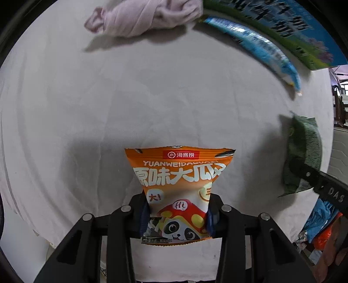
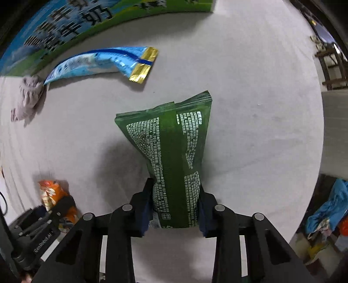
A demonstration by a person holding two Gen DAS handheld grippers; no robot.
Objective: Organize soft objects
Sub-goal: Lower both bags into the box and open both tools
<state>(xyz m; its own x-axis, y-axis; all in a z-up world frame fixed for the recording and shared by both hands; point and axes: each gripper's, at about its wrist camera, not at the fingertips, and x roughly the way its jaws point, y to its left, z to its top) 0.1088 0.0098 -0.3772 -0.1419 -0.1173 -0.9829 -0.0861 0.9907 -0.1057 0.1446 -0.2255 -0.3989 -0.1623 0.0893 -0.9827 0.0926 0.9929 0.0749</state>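
My left gripper (image 1: 177,214) is shut on an orange snack bag (image 1: 178,187) with a panda print, held above the white table cloth (image 1: 108,108). My right gripper (image 2: 176,206) is shut on a green snack bag (image 2: 174,152) with white text, held above the cloth. In the left wrist view the green bag (image 1: 302,152) and the right gripper show at the right edge. In the right wrist view the orange bag (image 2: 52,193) and the left gripper show at the lower left. A blue foil packet (image 2: 102,63) and a pink cloth (image 1: 141,17) lie at the far side.
A large blue-green printed box (image 2: 65,28) stands along the far edge of the table, behind the blue packet (image 1: 261,48). The pink cloth (image 2: 30,95) lies left of it. Blue and orange clutter (image 2: 326,213) sits off the table at the right.
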